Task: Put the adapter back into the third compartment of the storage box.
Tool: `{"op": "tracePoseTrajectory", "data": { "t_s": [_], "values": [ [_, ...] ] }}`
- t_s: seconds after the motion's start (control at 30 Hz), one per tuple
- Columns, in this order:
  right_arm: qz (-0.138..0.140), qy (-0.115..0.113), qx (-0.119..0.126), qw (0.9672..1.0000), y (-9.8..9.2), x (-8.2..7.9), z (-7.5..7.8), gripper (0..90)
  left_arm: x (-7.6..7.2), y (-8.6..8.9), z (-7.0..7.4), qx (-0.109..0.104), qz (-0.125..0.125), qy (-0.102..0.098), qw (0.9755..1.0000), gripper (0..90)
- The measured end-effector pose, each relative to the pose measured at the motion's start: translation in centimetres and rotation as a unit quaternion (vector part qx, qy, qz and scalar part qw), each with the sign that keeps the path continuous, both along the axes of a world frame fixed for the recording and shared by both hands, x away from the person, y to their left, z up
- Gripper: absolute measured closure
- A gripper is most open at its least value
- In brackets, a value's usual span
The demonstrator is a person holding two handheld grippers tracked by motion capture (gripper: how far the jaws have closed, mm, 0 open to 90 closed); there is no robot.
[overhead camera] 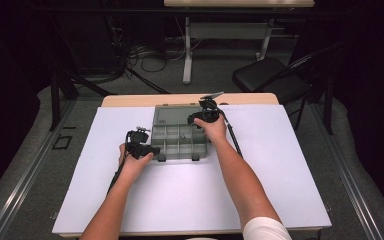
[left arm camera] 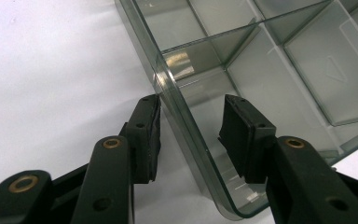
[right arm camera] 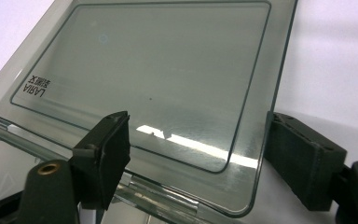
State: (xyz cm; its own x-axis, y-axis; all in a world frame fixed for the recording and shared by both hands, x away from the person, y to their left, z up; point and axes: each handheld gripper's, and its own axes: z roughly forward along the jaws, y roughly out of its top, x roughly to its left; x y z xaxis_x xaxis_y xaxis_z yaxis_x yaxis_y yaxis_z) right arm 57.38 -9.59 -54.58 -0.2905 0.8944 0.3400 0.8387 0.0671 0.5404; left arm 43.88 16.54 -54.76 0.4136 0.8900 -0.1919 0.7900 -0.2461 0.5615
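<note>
I'm working in what looks like a lab or recording room rather than a home. The surface (overhead camera: 190, 200) under my tongs is covered by a plain white sheet and stands on grey carpet. Beyond my tongs, cables (overhead camera: 140, 55) lie loose on the floor beside the white legs of another desk (overhead camera: 187, 50). Off beyond my right tongs (overhead camera: 200, 118) stands a black folding chair (overhead camera: 270, 77). Dark curtains or walls close in both sides, and metal rails (overhead camera: 25, 175) run along the floor by the surface.
</note>
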Motion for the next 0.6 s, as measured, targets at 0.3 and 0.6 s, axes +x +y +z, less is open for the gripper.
{"op": "tracePoseTrajectory", "data": {
  "t_s": [0.3,0.6],
  "values": [
    [0.003,-0.003,-0.010,0.9999,-0.07,0.01,0.05,27.7,0.00,-0.02,0.00,0.001,-0.002,0.000,1.0000,57.2],
    [0.010,-0.005,0.001,0.9999,-0.51,0.13,-0.03,30.7,-0.01,-0.07,0.00,0.002,-0.001,-0.001,1.0000,57.1]
  ]
}}
